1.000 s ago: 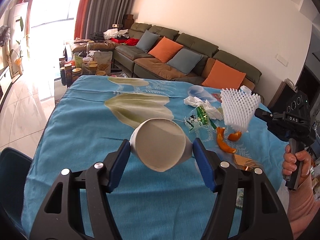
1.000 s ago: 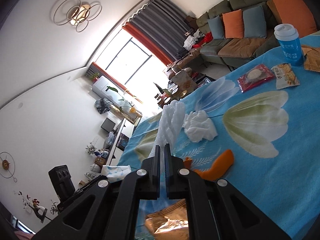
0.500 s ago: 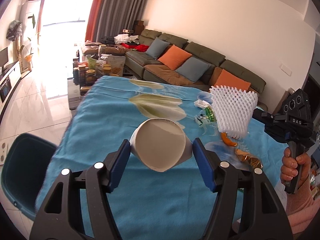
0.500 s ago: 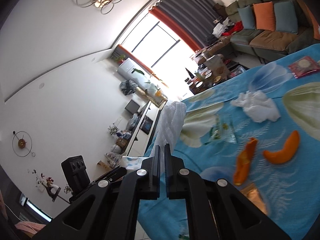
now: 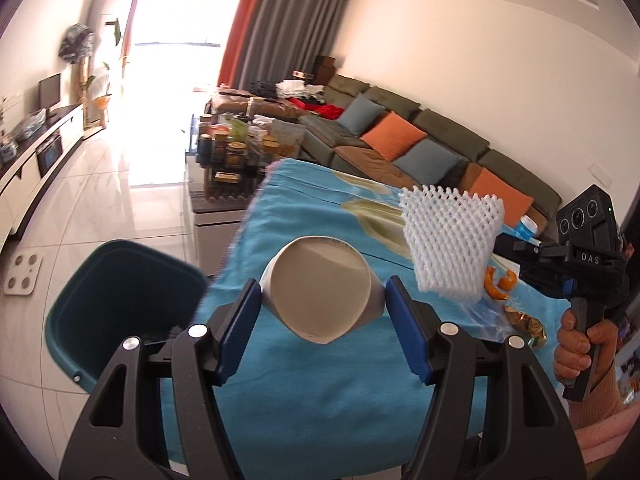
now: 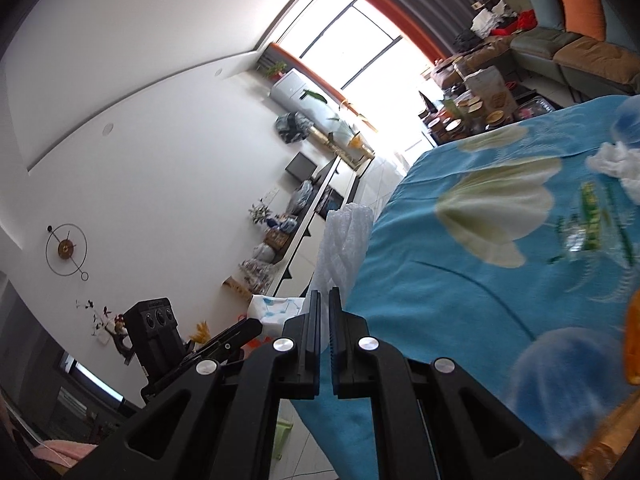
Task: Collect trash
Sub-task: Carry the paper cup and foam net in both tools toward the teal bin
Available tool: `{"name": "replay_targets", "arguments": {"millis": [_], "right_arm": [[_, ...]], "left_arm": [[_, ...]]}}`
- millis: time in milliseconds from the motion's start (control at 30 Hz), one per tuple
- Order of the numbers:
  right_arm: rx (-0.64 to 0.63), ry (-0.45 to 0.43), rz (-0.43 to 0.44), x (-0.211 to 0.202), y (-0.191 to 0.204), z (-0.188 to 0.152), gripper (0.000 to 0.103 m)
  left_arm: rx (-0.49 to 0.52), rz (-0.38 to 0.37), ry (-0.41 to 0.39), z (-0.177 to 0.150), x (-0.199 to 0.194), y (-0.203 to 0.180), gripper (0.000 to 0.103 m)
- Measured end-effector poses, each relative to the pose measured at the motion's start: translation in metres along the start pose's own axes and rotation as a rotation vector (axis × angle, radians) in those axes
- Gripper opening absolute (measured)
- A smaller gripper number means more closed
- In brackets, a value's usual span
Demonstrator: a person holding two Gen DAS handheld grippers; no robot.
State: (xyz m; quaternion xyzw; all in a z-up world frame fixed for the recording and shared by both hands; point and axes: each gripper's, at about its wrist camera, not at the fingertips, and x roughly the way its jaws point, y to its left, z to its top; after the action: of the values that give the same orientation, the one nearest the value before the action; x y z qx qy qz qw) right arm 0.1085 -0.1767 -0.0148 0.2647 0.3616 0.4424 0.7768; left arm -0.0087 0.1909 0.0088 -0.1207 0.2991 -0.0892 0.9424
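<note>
Blue tablecloth [image 5: 320, 380] below, left gripper [image 5: 322, 312] clamping paper cup [image 5: 320, 286], right gripper [image 6: 325, 312] pinching foam net [image 6: 344, 240]

Open bin [image 5: 120, 304] beside table edge [image 5: 236, 240], unobstructed.

A home living room.
A long sectional sofa [image 5: 420, 136] with orange and blue cushions lines one wall, grey and orange curtains [image 5: 280, 28] frame a bright window, a low TV cabinet [image 5: 36, 160] stands opposite, and a wall clock [image 6: 66, 249] hangs above glossy floor tiles [image 5: 100, 200].
</note>
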Motion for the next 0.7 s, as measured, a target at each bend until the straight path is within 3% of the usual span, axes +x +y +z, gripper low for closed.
{"name": "replay_targets", "arguments": {"millis": [700], "right_arm": [[-0.003, 0.208, 0.074, 0.119, 0.032, -0.005, 0.003]], "left_arm": [[-0.123, 0.201, -0.049, -0.009, -0.055, 0.106, 0.064]]}}
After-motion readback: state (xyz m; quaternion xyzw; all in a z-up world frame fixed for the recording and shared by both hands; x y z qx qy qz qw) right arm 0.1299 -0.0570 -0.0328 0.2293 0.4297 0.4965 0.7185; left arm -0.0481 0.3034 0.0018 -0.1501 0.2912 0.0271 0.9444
